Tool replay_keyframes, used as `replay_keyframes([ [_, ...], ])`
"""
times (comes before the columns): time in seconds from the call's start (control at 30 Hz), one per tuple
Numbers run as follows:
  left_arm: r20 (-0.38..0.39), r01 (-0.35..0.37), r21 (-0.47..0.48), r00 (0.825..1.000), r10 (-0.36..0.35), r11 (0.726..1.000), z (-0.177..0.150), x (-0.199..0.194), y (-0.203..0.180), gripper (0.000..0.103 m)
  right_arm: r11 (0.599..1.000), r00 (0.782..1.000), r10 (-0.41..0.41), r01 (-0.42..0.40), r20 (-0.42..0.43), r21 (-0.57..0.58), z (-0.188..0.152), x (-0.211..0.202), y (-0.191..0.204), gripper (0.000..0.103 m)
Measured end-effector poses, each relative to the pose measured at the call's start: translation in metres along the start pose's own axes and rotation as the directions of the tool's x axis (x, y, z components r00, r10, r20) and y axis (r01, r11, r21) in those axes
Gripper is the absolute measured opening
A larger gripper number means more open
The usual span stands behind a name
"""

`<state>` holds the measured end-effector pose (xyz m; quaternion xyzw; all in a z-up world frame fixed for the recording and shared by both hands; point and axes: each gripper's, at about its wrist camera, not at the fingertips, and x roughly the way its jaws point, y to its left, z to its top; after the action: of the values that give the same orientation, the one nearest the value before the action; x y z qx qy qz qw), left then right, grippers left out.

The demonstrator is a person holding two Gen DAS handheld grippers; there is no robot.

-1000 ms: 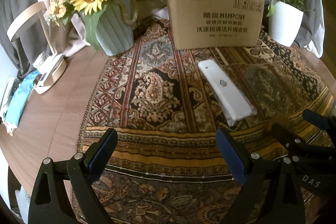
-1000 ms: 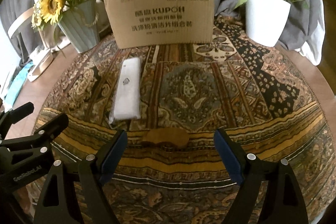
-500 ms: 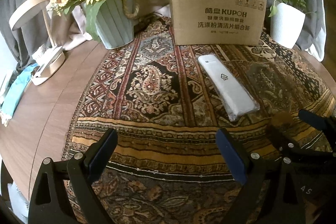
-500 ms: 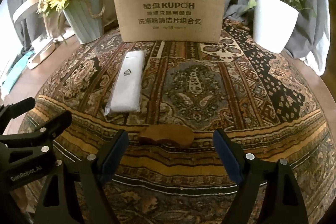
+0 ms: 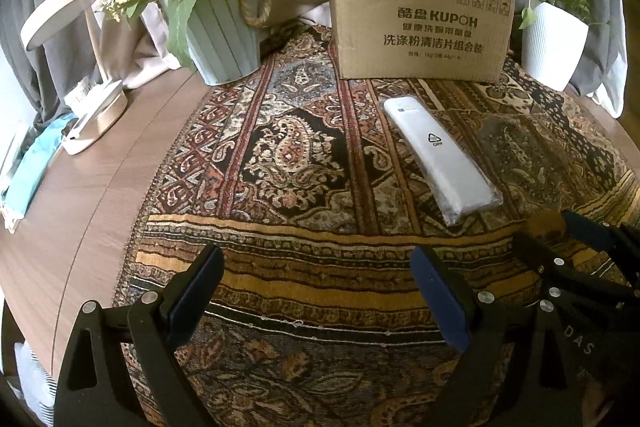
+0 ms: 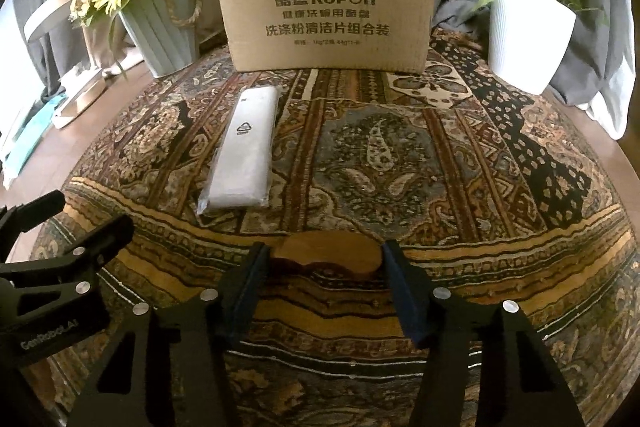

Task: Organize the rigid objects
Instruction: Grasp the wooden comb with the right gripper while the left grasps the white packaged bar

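A flat brown wooden piece (image 6: 324, 255) lies on the patterned cloth (image 6: 380, 163) near its front edge. My right gripper (image 6: 324, 257) straddles it. Its jaws are closing, and both pads touch the ends of the wood. The left wrist view shows the same wooden piece (image 5: 544, 221) between the right gripper's fingers (image 5: 532, 251). A long white item in clear wrap (image 6: 248, 155) (image 5: 440, 155) lies on the cloth in front of an upright cardboard box (image 6: 324, 11) (image 5: 420, 27). My left gripper (image 5: 316, 259) hovers open over the cloth's front edge with nothing between its fingers.
A ribbed pot of sunflowers (image 5: 224, 39) stands at the back left and a white plant pot (image 5: 554, 43) at the back right. A round lamp base (image 5: 96, 119) and blue cloth sit on the bare wooden table (image 5: 80, 207) to the left. Grey fabric hangs behind.
The right gripper's jaws have come in from wide apart to the ends of the wooden piece. The left gripper stays open and about where it was.
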<state>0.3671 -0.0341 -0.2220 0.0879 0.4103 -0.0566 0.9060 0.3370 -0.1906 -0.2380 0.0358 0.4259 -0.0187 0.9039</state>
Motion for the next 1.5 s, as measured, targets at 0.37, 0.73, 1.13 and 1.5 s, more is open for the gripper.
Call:
replay_keyframes([
  [0.37,0.021,0.014,-0.024,1.000,-0.014,1.000,0.014,-0.009,-0.019,0.096,1.000,0.999,0.004,-0.004,0.047,-0.007,0.011,-0.018,-0.012,0.058],
  [0.73,0.053,-0.018,-0.079,0.998,0.022,0.997,0.038,-0.003,-0.056,0.090,0.999,0.991,-0.029,0.032,0.130,-0.024,0.038,-0.029,-0.052,0.058],
  [1.13,-0.002,-0.042,-0.128,0.999,0.042,0.991,0.061,0.033,-0.086,0.072,1.000,0.992,0.015,-0.013,0.123,-0.015,0.062,-0.010,-0.083,0.058],
  [1.5,-0.050,-0.082,-0.090,0.996,0.078,0.993,0.071,0.061,-0.101,0.050,0.997,0.995,0.069,-0.070,0.074,0.012,0.070,0.017,-0.098,0.059],
])
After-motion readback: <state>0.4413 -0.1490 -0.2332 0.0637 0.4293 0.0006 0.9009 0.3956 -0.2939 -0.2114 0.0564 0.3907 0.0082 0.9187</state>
